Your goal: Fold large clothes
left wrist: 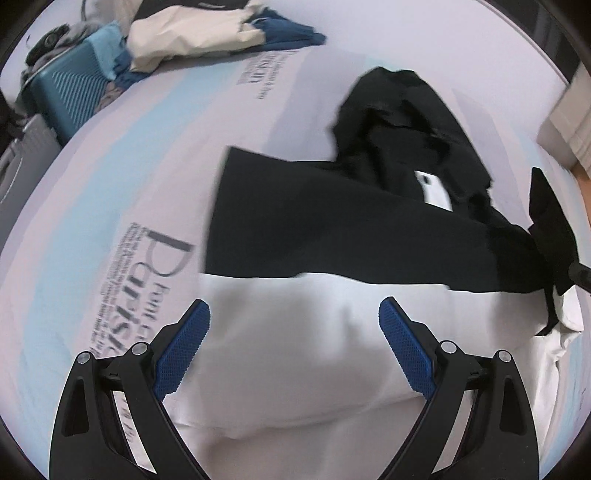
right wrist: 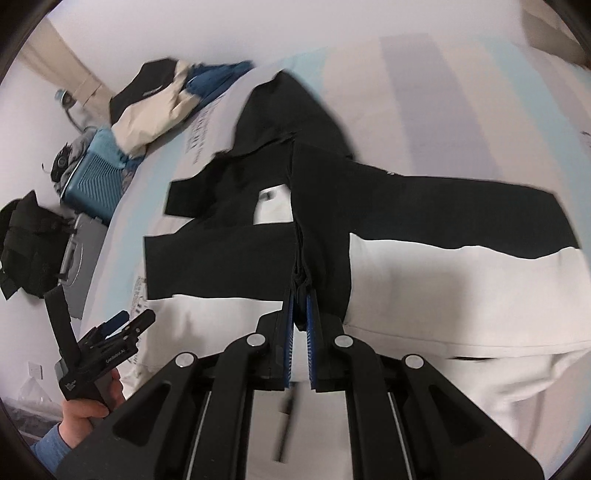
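A large black-and-white jacket (right wrist: 325,206) lies spread on the bed, black upper part and sleeves, white lower part; it also shows in the left wrist view (left wrist: 332,229). My right gripper (right wrist: 301,295) is shut on a bunched fold of the jacket's black front edge and holds it up over the white part. My left gripper (left wrist: 293,314) is open and empty above the white lower panel (left wrist: 295,362); it also shows in the right wrist view (right wrist: 122,321) at the left edge of the jacket. A white label (left wrist: 434,188) shows inside the collar.
A pile of cream, black and blue clothes (left wrist: 207,33) lies at the far end of the bed. A blue suitcase (right wrist: 94,177) and a black bag (right wrist: 29,243) stand beside the bed. The printed bedsheet (left wrist: 110,192) is pale blue and lilac.
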`<state>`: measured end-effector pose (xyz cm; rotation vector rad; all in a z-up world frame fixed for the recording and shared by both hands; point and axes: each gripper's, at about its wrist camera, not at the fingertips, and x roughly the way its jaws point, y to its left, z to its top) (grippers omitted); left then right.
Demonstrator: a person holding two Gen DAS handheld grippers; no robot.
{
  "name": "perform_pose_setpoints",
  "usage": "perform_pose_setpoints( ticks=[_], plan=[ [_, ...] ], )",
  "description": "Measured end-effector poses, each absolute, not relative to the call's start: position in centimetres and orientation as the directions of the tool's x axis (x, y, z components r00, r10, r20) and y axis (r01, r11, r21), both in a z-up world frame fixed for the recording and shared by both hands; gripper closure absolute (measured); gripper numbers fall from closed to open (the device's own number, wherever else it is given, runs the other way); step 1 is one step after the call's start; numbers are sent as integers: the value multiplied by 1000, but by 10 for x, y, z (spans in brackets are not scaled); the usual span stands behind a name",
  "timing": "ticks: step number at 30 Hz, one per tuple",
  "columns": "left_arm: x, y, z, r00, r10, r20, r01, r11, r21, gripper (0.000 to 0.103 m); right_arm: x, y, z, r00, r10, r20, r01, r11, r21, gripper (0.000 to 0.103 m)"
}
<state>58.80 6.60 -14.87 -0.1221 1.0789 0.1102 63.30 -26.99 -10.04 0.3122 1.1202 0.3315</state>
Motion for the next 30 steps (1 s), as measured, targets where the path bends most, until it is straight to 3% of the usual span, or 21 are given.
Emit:
perform_pose_setpoints(
  ticks=[17,30],
  plan=[
    [568,222,-136,475,51,-878,-211,976,-57,6,629,-22,-129,250,472,-846,-293,869,398,98],
    [544,287,-140,454,54,-889,-259,963,-74,6,625,52,-166,161,401,-902,-325,884,335,97]
  ],
)
